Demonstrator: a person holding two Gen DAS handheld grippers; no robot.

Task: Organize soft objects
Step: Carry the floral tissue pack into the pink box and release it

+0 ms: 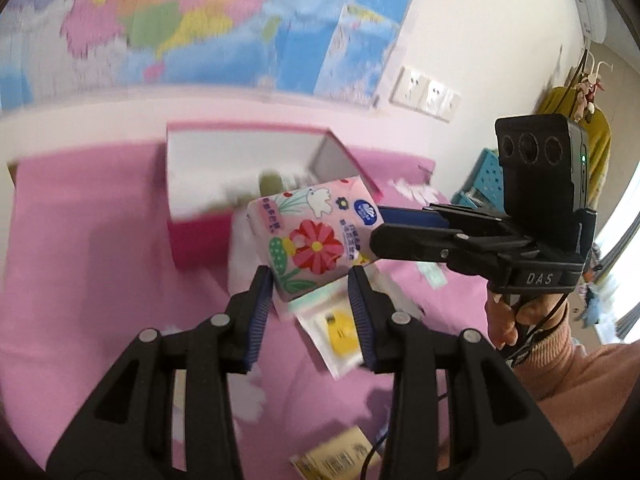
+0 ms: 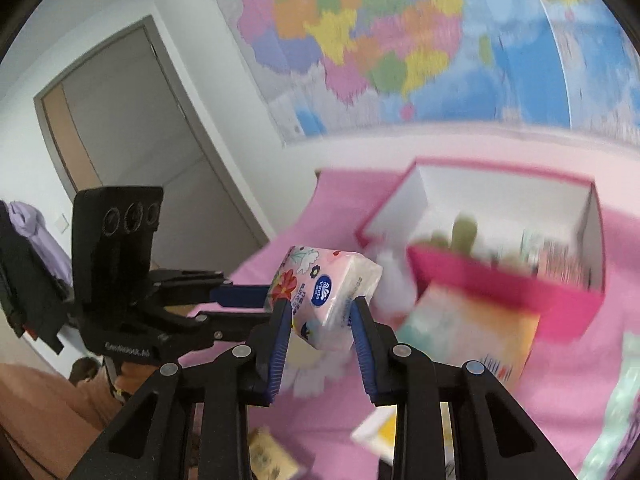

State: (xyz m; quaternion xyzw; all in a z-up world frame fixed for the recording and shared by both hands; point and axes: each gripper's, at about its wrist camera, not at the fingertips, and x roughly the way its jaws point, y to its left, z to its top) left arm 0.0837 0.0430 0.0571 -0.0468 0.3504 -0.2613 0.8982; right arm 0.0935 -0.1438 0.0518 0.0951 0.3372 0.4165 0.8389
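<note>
A pink tissue pack point(image 1: 308, 236) printed with red flowers and a white bird hangs in the air above the pink bed. My left gripper point(image 1: 310, 280) is shut on its near end. My right gripper point(image 1: 378, 226) comes in from the right and is shut on its other end. In the right wrist view the same tissue pack point(image 2: 324, 296) sits between the pads of my right gripper point(image 2: 320, 308), while my left gripper point(image 2: 266, 306) clamps it from the left. Behind it stands an open pink box point(image 1: 200, 240) with white inner walls point(image 2: 500, 288); blurred items lie inside.
More soft packs lie on the pink sheet point(image 1: 100, 280): a white and yellow one point(image 1: 340, 332), a pastel one point(image 2: 468, 328), a kraft-coloured one point(image 1: 336, 460). A person's hand point(image 1: 516, 320) holds the right gripper. A map hangs on the wall point(image 2: 360, 40); a door point(image 2: 140, 140) is at the left.
</note>
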